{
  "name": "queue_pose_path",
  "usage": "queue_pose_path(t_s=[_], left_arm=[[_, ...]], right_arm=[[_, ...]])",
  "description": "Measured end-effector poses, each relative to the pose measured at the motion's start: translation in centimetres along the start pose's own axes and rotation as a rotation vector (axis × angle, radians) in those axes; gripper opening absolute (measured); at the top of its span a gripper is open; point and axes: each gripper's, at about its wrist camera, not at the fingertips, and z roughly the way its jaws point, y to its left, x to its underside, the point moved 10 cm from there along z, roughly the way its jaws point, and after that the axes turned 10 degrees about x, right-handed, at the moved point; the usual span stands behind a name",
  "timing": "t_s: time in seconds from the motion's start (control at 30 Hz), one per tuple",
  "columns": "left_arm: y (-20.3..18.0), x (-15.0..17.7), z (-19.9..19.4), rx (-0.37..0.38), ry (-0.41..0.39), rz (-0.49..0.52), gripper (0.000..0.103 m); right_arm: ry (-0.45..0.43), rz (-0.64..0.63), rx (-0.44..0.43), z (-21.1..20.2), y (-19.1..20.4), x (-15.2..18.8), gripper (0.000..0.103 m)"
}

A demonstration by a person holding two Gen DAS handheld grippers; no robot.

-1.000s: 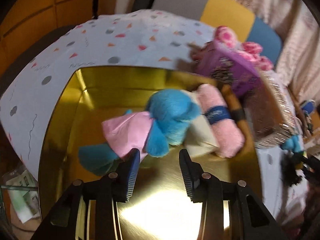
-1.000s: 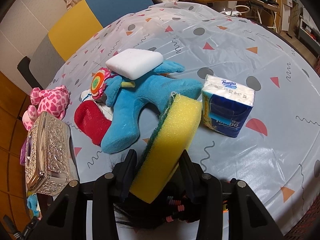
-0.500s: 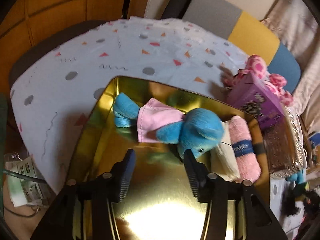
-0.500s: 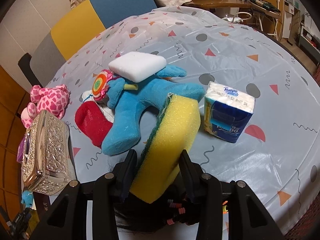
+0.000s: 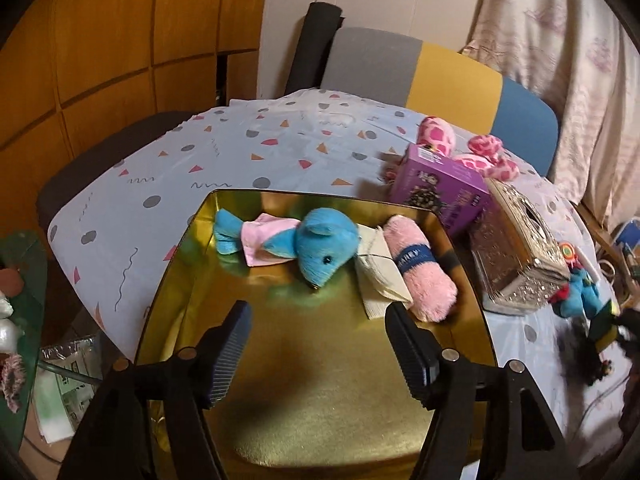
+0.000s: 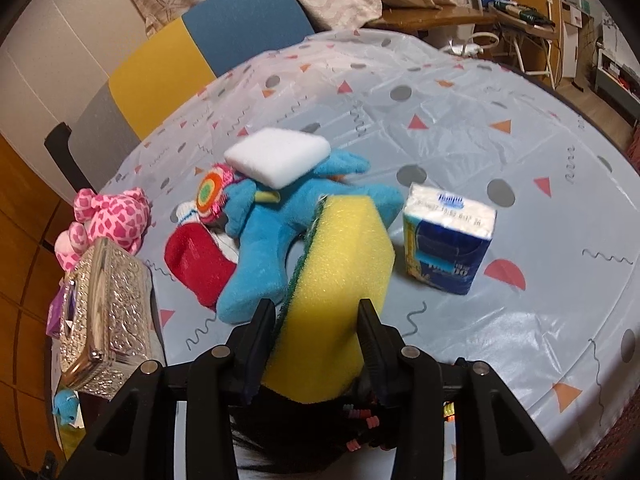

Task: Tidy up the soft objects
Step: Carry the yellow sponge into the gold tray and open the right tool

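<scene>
A gold tray [image 5: 172,280] holds a blue plush [image 5: 320,248] in a pink cloth, a cream pouch [image 5: 378,280] and a pink rolled towel [image 5: 420,274] along its far side. My left gripper [image 5: 318,338] hangs above the tray's near half, jaws opening, nothing between them. My right gripper [image 6: 316,332] is shut on a yellow sponge [image 6: 340,276] with a green scrub side, its jaws closing a little more. Behind the sponge lie a blue plush toy [image 6: 260,252], a white foam block [image 6: 280,158], a red sock [image 6: 200,264] and a tissue pack [image 6: 446,244].
A silver embossed box [image 6: 106,316] and a purple box [image 5: 440,188] stand between tray and toys, with a pink spotted plush [image 6: 108,220] behind. A dark wig with hair ties [image 6: 320,428] lies under my right gripper. A multicoloured chair [image 5: 420,72] stands at the table's far edge.
My left gripper has let go of the blue plush's pink cloth, pulled back and up from it, and its jaws have widened. The right gripper keeps its hold on the sponge.
</scene>
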Motion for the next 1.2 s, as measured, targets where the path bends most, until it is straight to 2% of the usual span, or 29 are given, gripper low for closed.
queue_pose_path(t_s=[0.27,0.47,0.73,0.83,0.97,1.2], left_arm=[[-0.8,1.1,-0.3,0.004,0.013,0.026,0.072],[-0.5,1.2,-0.4,0.002,0.011,0.026,0.072],[0.0,1.7,0.2,0.01,0.027,0.004,0.072],[0.3,1.9,0.2,0.012,0.027,-0.008,0.072],[0.7,2.0,0.2,0.008,0.028,-0.018,0.072],[2.4,1.8,-0.5,-0.008,0.016,-0.055,0.072]], right_arm=[[-0.108,0.039,-0.095,-2.6,0.6,-1.7,0.039],[-0.128,0.043,-0.203,-4.6,2.1,-1.6,0.039],[-0.179,-0.096,-0.359,-10.5,8.3,-0.5,0.039],[-0.168,-0.189,-0.446,-12.7,12.2,1.0,0.039],[-0.119,-0.328,-0.557,-14.5,17.7,4.7,0.039],[0.04,-0.539,-0.704,-15.6,26.1,13.0,0.039]])
